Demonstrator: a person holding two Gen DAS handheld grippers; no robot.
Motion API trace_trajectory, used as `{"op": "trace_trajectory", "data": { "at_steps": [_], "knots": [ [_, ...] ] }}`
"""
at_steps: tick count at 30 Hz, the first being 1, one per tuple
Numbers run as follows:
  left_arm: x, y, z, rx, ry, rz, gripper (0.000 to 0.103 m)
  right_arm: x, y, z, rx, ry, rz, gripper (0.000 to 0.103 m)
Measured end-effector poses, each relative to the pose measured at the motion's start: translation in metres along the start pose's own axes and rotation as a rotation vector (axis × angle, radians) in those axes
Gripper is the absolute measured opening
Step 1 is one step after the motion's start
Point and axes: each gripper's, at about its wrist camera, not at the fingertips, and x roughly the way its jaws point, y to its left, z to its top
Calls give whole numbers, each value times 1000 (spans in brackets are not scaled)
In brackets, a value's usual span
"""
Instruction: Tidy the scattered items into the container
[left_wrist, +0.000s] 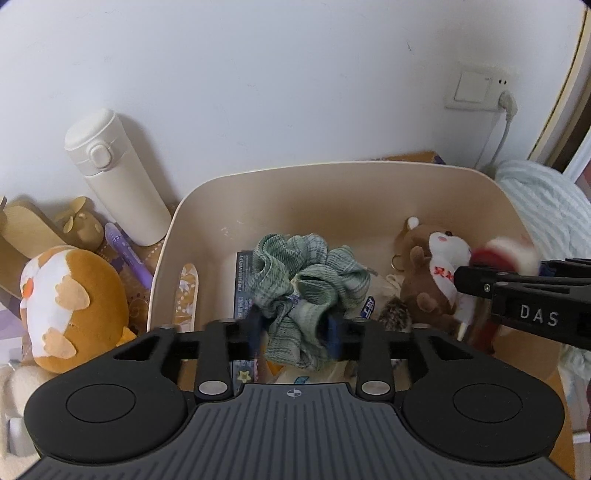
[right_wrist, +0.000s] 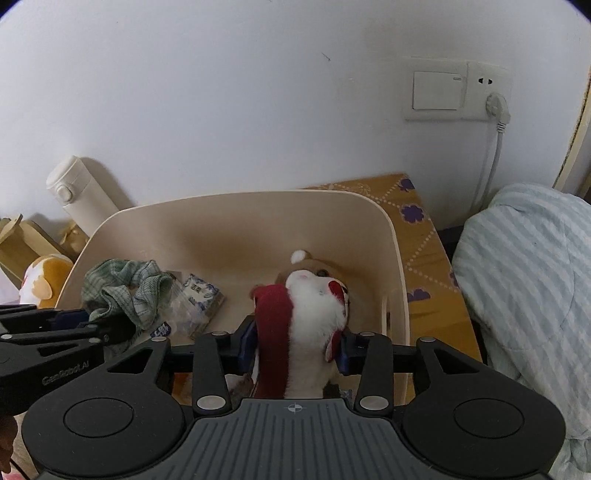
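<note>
A beige plastic bin (left_wrist: 280, 184) (right_wrist: 236, 210) stands against the wall. My left gripper (left_wrist: 293, 328) is shut on a green ribbed scrunchie (left_wrist: 306, 284), held over the bin's near side; the scrunchie also shows in the right wrist view (right_wrist: 125, 291). My right gripper (right_wrist: 297, 350) is shut on a red and white plush toy (right_wrist: 310, 325), held over the bin's right half; in the left wrist view it is blurred (left_wrist: 506, 254). A brown plush animal (left_wrist: 432, 269) lies in the bin below it. A dark packet (left_wrist: 243, 284) and a small patterned packet (right_wrist: 201, 295) lie on the bin floor.
Left of the bin stand a white thermos (left_wrist: 118, 177), a purple pen (left_wrist: 127, 254), an orange and white plush (left_wrist: 70, 306) and wooden pieces (left_wrist: 26, 229). A pale striped blanket (right_wrist: 528, 280) lies to the right. A wall socket with a plugged cable (right_wrist: 495, 107) is above.
</note>
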Motion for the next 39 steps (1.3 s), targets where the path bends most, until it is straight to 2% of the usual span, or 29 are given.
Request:
{"op": "trace_trajectory", "data": {
  "at_steps": [1, 3, 5, 7, 15, 18, 26, 39],
  "knots": [
    [-2, 0, 0, -9, -5, 8, 64, -2, -1, 1, 7, -10, 1, 56],
    [-9, 2, 0, -25, -32, 29, 74, -10, -1, 1, 15, -41, 0, 70],
    [-16, 4, 0, -33, -46, 40, 78, -22, -2, 2, 23, -86, -12, 92],
    [-21, 6, 0, -42, -49, 42, 80, -31, -2, 2, 32, -115, -12, 97],
    [-41, 11, -6, -71, -58, 48, 81, -48, -5, 0, 60, -112, -11, 99],
    [-48, 12, -9, -65, -61, 49, 81, -52, -5, -4, 63, -98, -11, 103],
    [-72, 13, -22, -73, -74, 41, 82, -74, 3, -16, 47, -100, -19, 103],
    [-136, 19, -56, -66, -134, 24, 83, -125, 29, -43, 12, -122, -32, 103]
  ]
}}
